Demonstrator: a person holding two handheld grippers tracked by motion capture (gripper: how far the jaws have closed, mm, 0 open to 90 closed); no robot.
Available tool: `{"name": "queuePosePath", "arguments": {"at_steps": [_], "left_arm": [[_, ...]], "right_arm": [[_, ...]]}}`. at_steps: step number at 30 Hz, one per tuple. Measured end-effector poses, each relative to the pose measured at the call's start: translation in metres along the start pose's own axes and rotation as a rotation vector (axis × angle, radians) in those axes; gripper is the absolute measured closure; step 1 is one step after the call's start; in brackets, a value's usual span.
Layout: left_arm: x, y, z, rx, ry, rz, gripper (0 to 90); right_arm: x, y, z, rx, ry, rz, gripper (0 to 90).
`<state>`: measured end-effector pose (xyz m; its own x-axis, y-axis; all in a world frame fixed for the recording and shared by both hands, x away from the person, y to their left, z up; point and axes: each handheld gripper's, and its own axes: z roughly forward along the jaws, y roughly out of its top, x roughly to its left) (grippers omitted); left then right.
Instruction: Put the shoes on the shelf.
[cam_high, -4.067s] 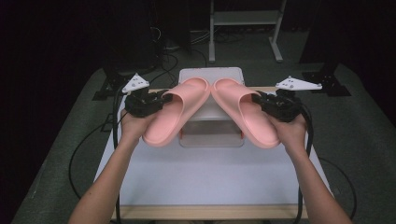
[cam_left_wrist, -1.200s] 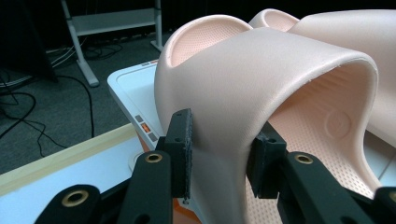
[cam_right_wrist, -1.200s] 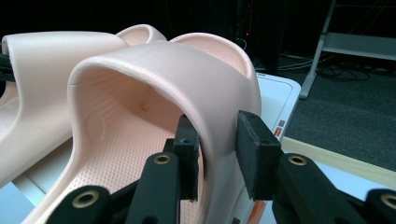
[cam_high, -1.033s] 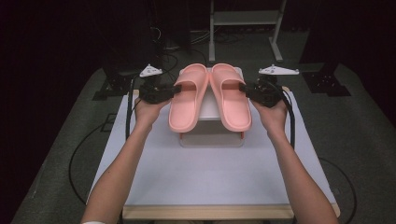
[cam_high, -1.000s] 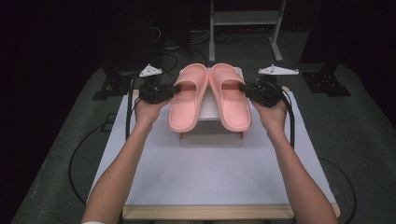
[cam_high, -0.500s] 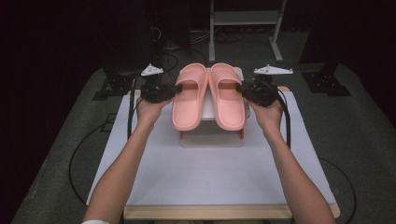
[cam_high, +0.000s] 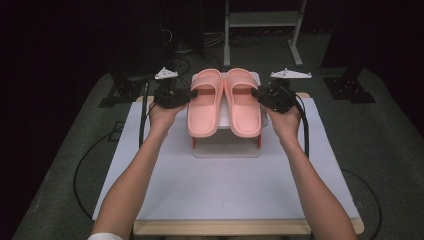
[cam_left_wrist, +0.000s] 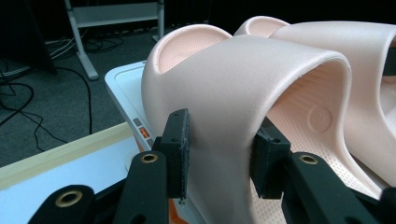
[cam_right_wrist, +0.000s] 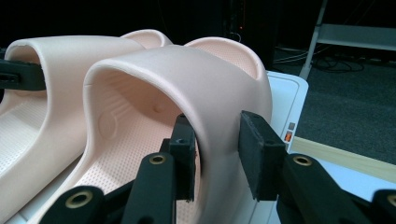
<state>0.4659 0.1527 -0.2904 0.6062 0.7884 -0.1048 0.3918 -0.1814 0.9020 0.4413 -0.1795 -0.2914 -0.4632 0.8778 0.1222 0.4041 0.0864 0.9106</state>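
Observation:
Two pink slippers lie side by side, toes toward me, on a white box (cam_high: 225, 145) at the table's far middle. My left gripper (cam_high: 190, 96) comes in from the left, shut on the strap of the left slipper (cam_high: 205, 105). In the left gripper view the pads (cam_left_wrist: 180, 154) pinch that strap (cam_left_wrist: 243, 74), one outside and one inside. My right gripper (cam_high: 256, 94) comes in from the right, shut on the strap of the right slipper (cam_high: 245, 105). In the right gripper view its jaws (cam_right_wrist: 215, 156) clamp the strap's outer side (cam_right_wrist: 187, 70).
The white table top (cam_high: 220, 185) stretches toward me in front of the box. A metal stand (cam_high: 260, 20) and cables lie on the dark floor beyond the table. Black equipment bases stand at the far left (cam_high: 120, 92) and far right (cam_high: 347, 87).
Both hands have drawn the slippers closer together and straighter on the box; they now lie nearly parallel. The grips on the straps are the same.

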Motion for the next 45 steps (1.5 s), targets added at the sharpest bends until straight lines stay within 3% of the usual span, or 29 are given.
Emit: {"name": "queuePosePath", "arguments": {"at_steps": [45], "left_arm": [[0.003,0.004,0.022,0.007,-0.003,-0.014,62.6]], "right_arm": [[-0.005,0.0,0.017,-0.003,-0.014,0.058,64.9]]}}
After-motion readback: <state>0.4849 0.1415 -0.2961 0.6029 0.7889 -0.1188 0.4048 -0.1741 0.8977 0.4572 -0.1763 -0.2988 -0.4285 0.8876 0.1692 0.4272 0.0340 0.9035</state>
